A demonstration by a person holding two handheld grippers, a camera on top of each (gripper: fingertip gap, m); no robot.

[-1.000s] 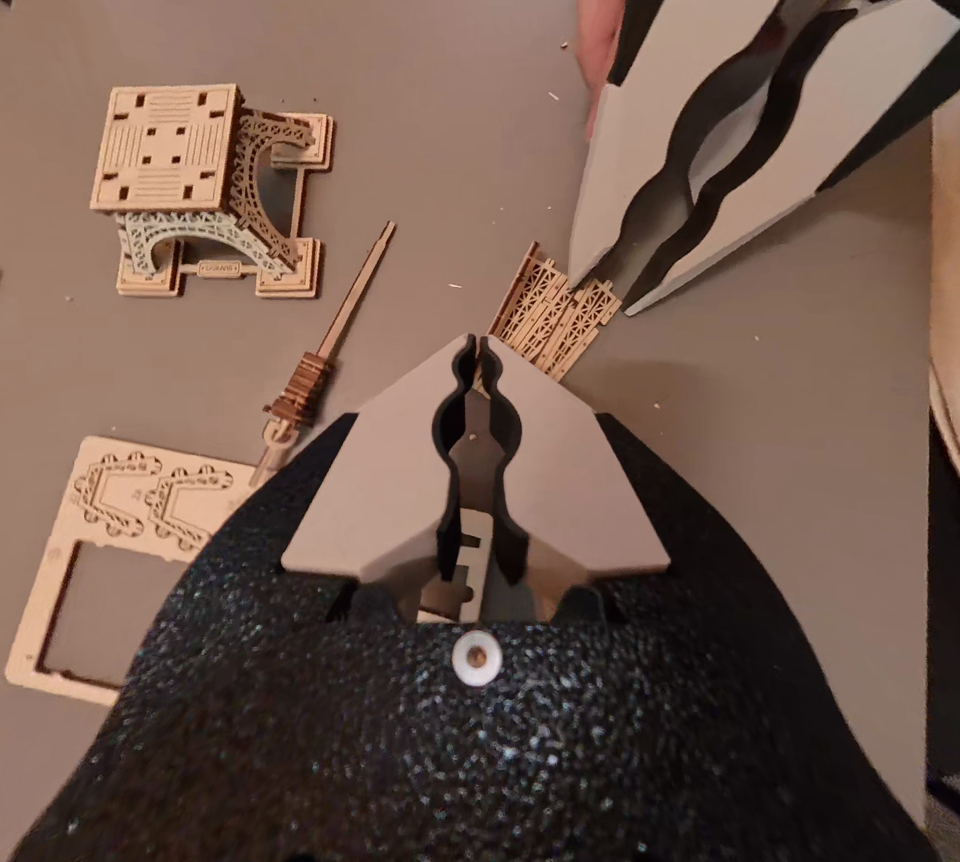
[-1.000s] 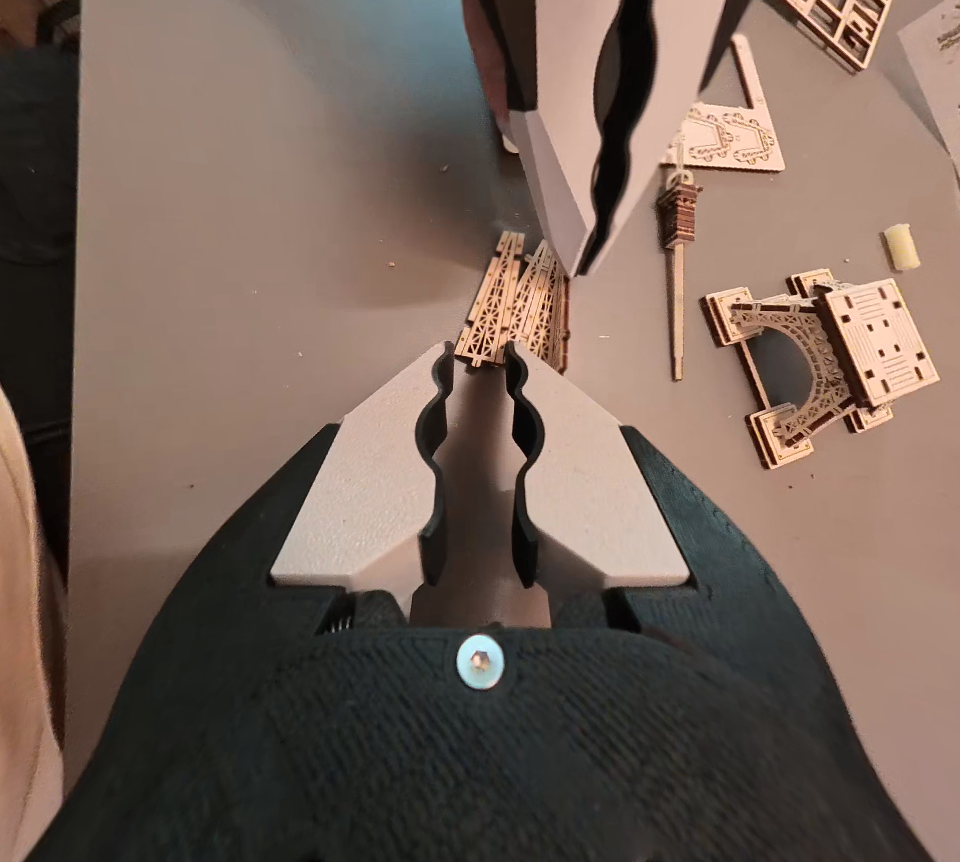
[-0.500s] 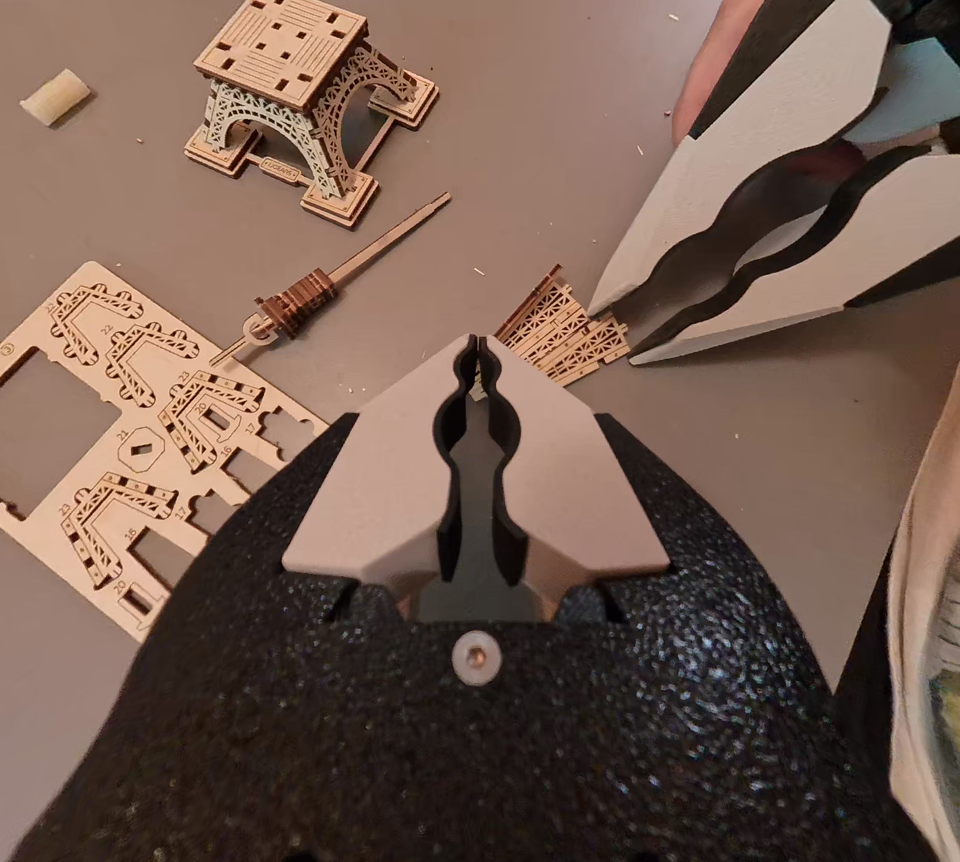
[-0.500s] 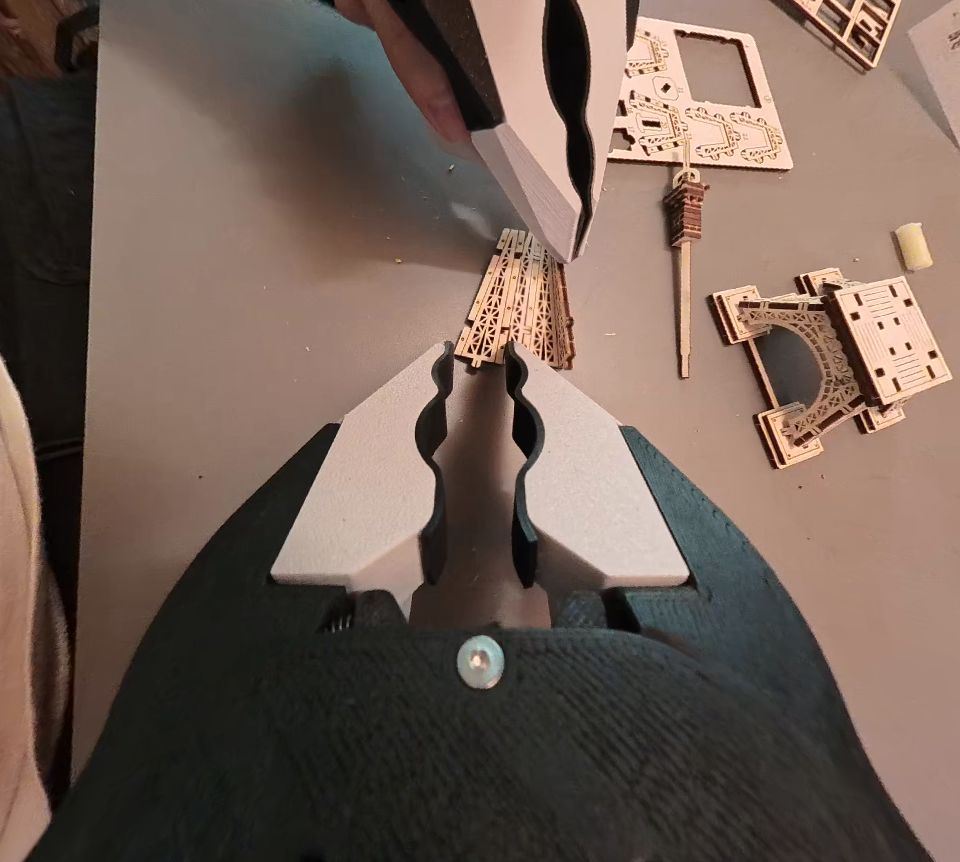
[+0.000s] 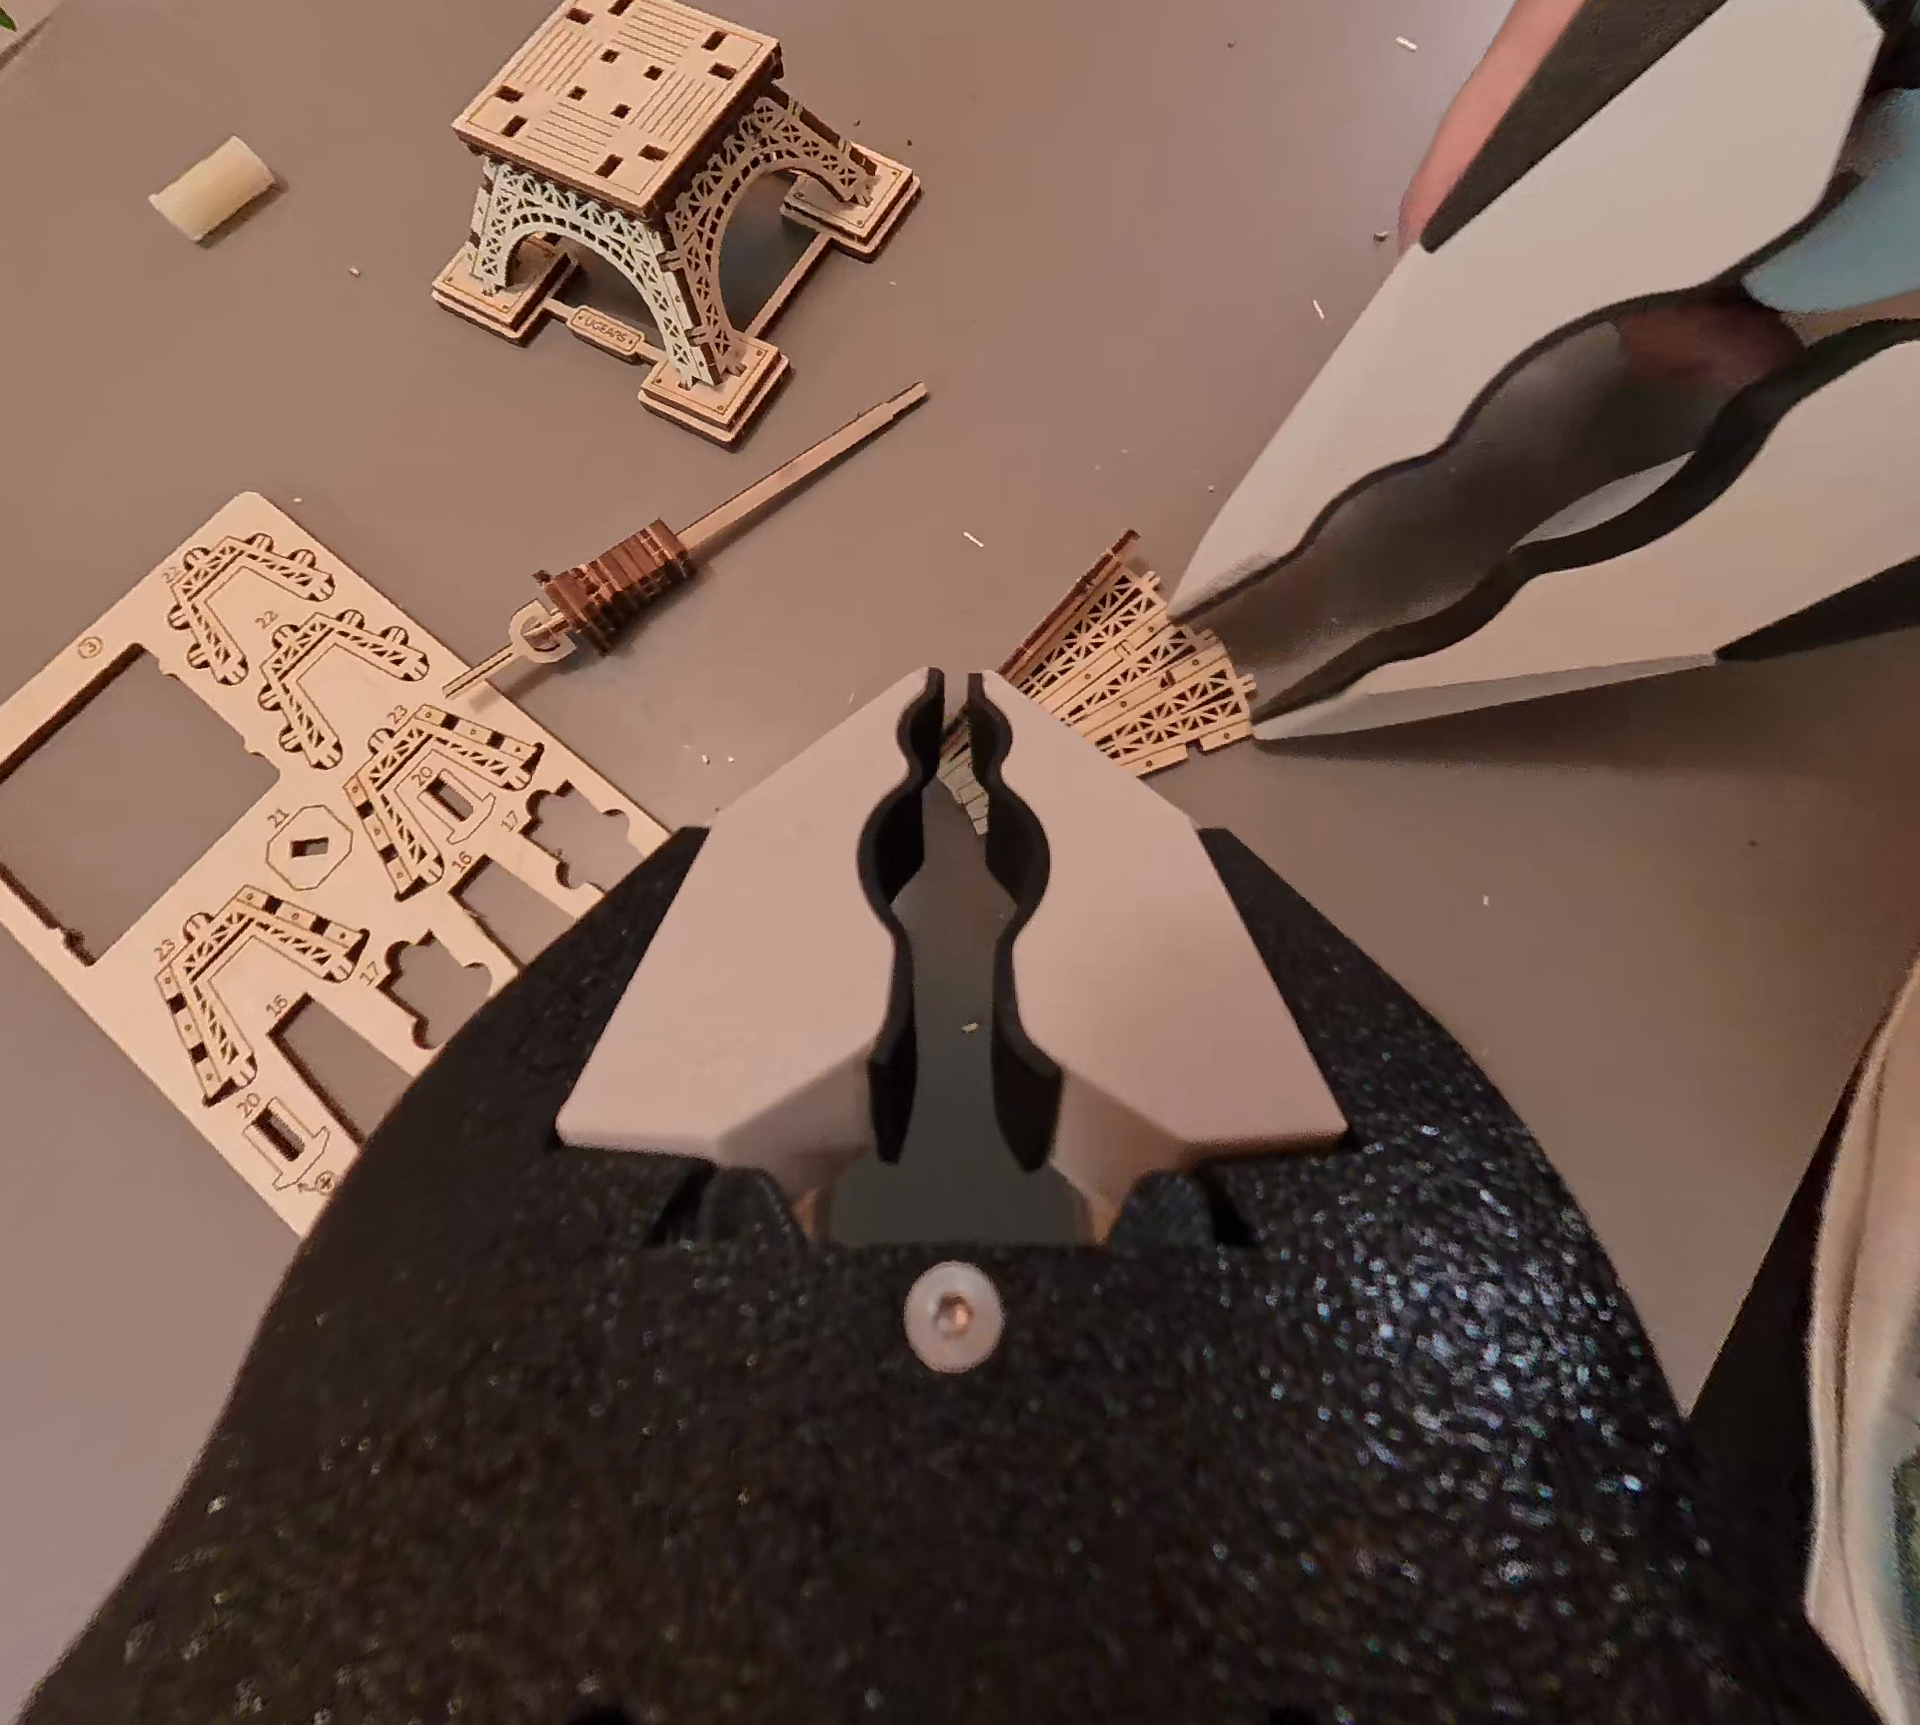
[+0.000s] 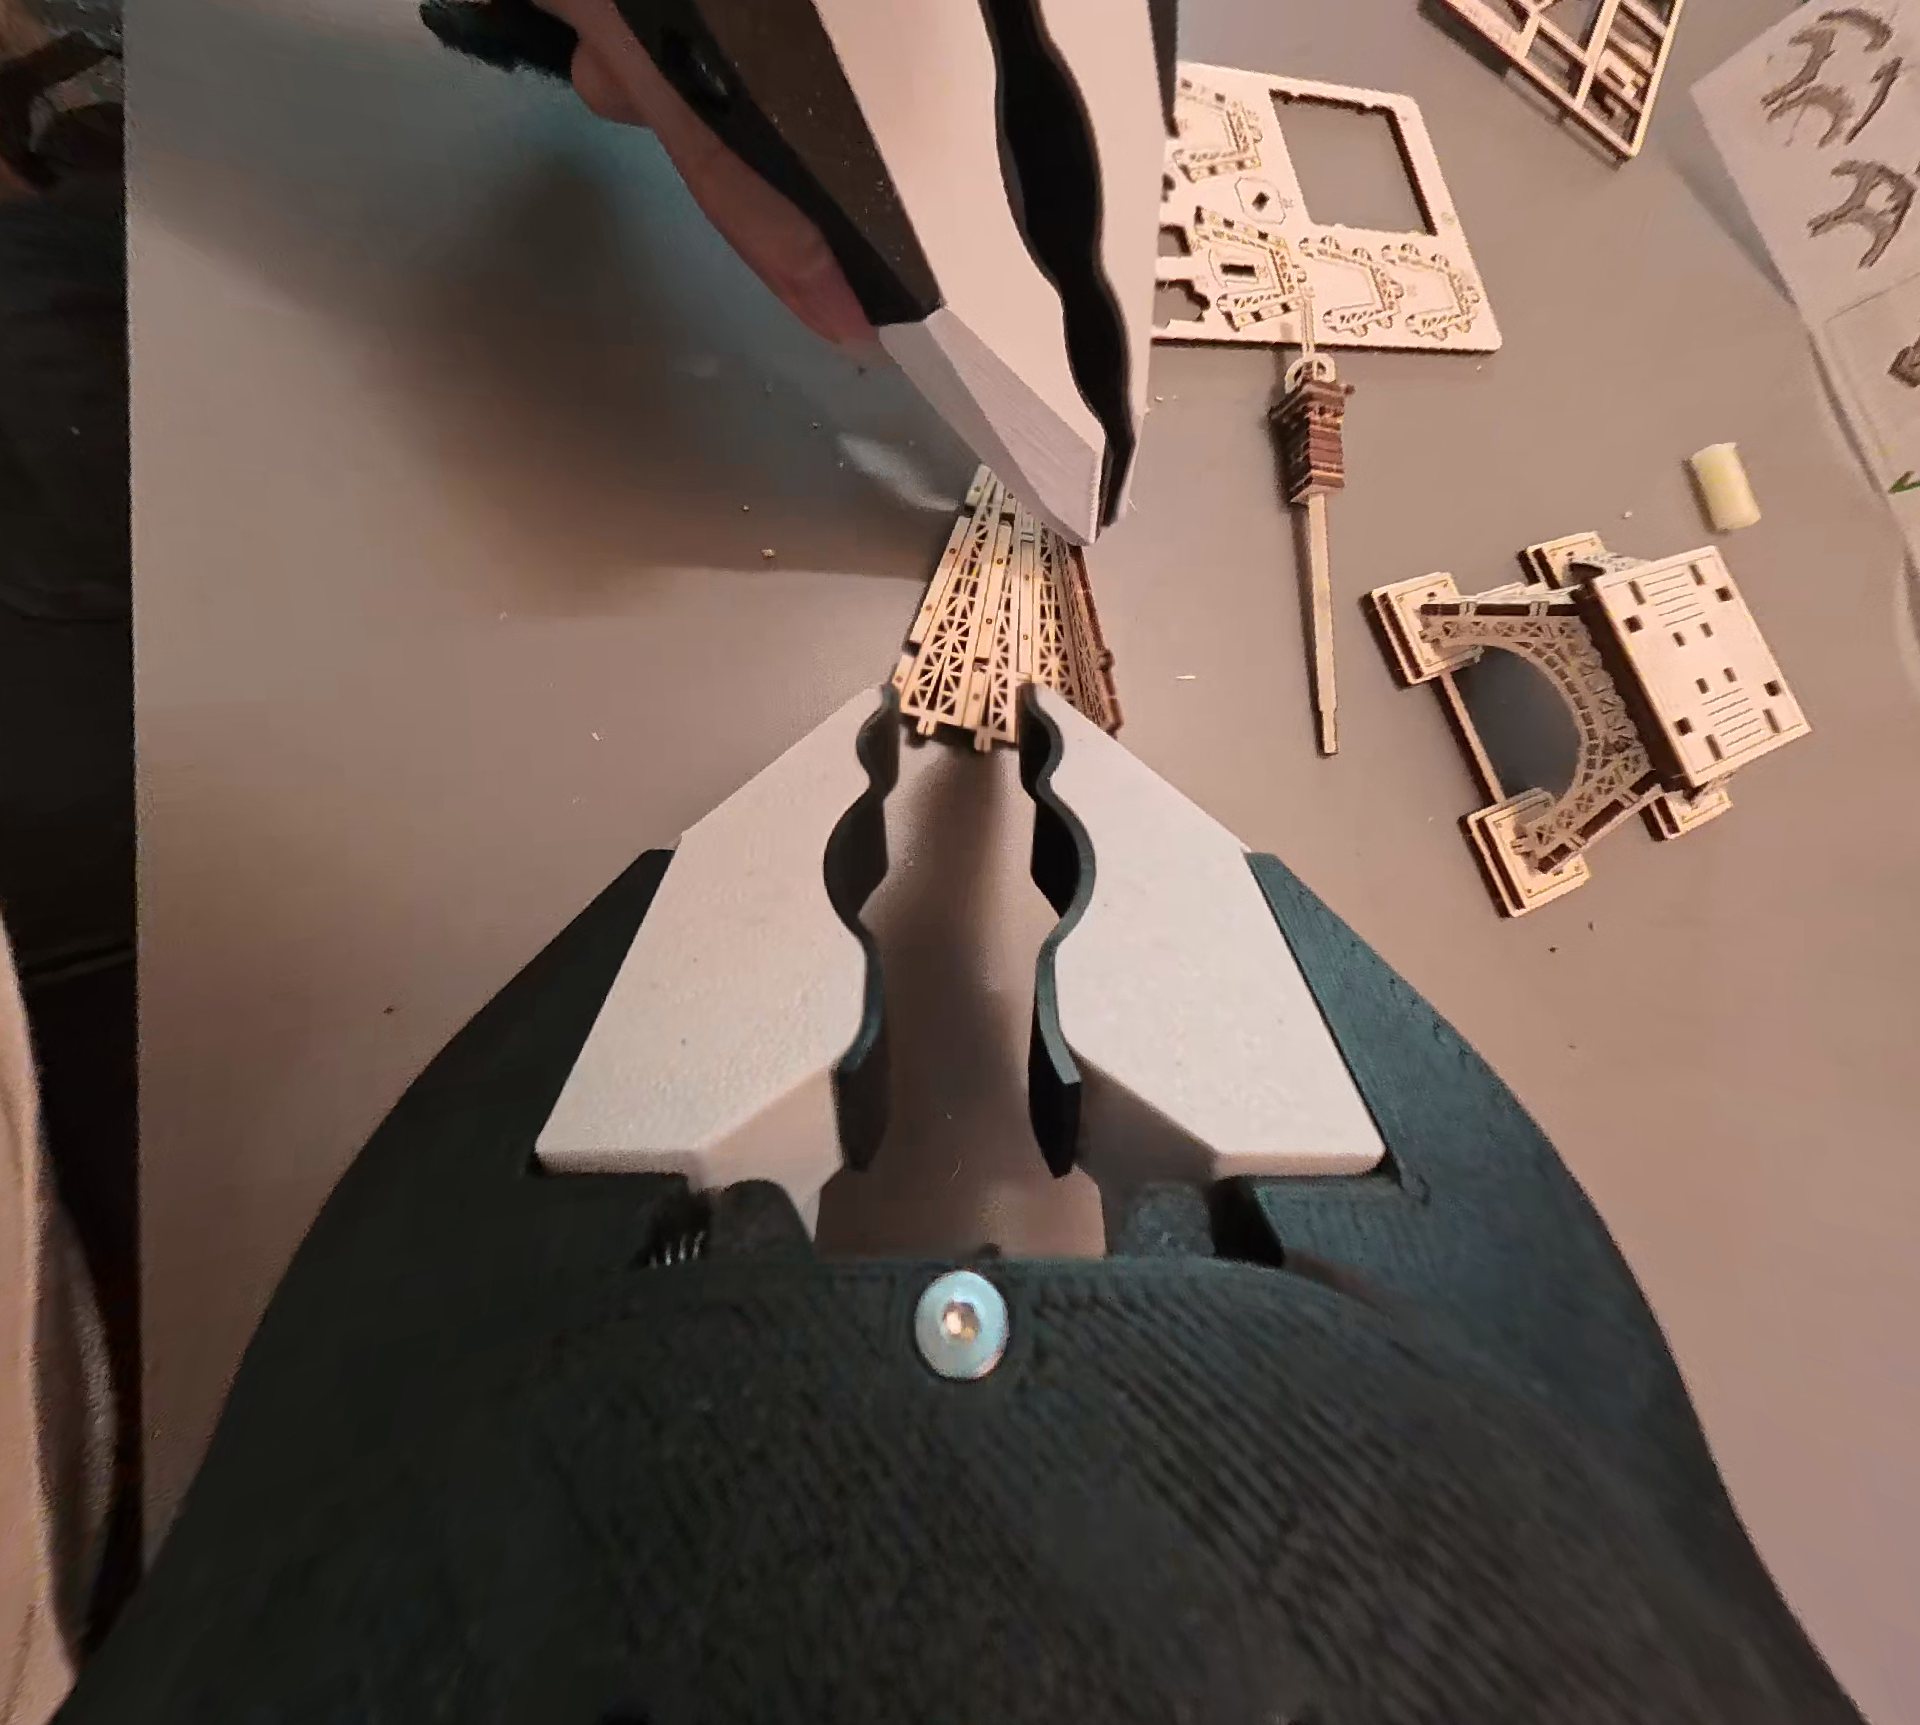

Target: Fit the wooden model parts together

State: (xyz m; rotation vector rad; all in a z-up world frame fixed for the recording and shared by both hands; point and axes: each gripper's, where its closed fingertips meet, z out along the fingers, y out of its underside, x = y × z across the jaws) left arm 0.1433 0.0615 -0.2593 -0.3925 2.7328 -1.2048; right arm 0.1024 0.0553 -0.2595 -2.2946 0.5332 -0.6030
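Grey counter [image 5: 1195, 65] bears my thin, fragile lattice tower section [image 6: 997, 636]; left gripper [image 5: 956, 686] fingers nearly closed at its narrow end; right gripper [image 6: 961, 714] parted around its wide end; I'd grip edges.

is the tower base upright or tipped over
Upright: the tower base stands on its four feet on the table, platform facing up.

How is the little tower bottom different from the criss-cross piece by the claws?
The tower base stands upright on four feet; the lattice piece lies flat. The tower base is alone; the lattice piece has the left claw and right claw at its ends. Both are pale cut-out wood.
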